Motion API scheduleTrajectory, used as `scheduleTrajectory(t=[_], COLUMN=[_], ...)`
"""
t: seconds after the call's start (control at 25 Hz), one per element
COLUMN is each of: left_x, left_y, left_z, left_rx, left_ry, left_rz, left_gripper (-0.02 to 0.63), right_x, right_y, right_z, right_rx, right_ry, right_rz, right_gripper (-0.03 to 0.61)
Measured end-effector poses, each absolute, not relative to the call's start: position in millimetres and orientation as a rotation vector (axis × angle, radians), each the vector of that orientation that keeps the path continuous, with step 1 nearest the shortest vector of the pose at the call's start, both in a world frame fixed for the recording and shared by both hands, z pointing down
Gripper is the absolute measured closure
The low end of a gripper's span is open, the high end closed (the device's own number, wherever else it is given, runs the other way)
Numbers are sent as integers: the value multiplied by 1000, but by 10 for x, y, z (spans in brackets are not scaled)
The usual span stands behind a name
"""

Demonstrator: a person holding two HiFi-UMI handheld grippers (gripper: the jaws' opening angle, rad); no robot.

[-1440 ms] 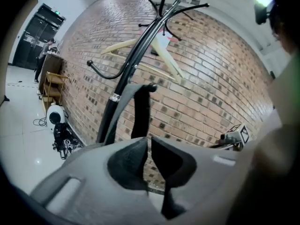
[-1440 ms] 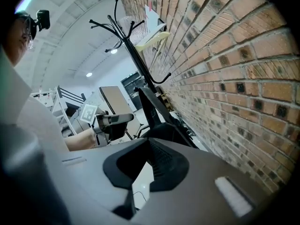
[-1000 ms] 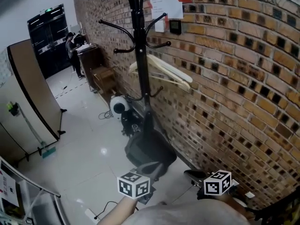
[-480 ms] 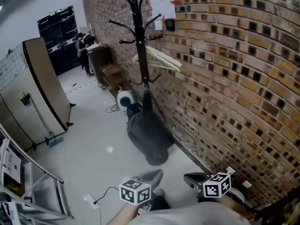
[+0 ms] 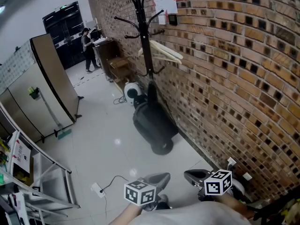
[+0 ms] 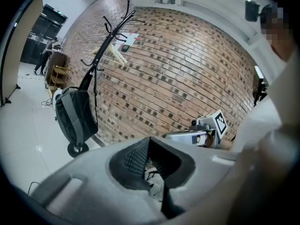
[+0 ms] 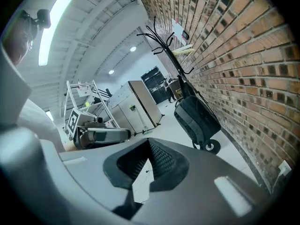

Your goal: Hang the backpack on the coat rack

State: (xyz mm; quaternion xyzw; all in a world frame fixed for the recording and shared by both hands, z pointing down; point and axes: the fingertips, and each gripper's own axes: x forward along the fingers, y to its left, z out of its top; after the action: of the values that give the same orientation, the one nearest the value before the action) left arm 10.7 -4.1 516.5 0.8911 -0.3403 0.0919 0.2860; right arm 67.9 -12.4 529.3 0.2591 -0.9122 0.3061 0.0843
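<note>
The dark backpack (image 5: 152, 121) hangs against the pole of the coat rack (image 5: 140, 27), close to the brick wall (image 5: 234, 78), with its bottom near the floor (image 5: 103, 139). A wooden hanger (image 5: 164, 53) sits on the rack above it. The backpack is well ahead of both tools. The left tool (image 5: 157, 178) is clenched with nothing in it, and the right tool (image 5: 194, 176) just beside it is likewise pressed together and empty. A white cable (image 5: 101, 189) lies on the floor left of the left tool.
</note>
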Motion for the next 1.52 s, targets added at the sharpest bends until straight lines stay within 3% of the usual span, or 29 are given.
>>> scheduleTrajectory(t=[0.84, 1.52], left_x=[-268, -146], left_y=[257, 383], left_z=[4928, 4932], left_rx=[2391, 2394], left_ry=[-1066, -1046], left_rz=[154, 153], left_gripper=[614, 614], right_x=[389, 441], right_y=[116, 266], right_z=[4919, 4946], right_rx=[717, 703], right_ry=[-2777, -2776], right_rz=[735, 722], right_gripper=[578, 578])
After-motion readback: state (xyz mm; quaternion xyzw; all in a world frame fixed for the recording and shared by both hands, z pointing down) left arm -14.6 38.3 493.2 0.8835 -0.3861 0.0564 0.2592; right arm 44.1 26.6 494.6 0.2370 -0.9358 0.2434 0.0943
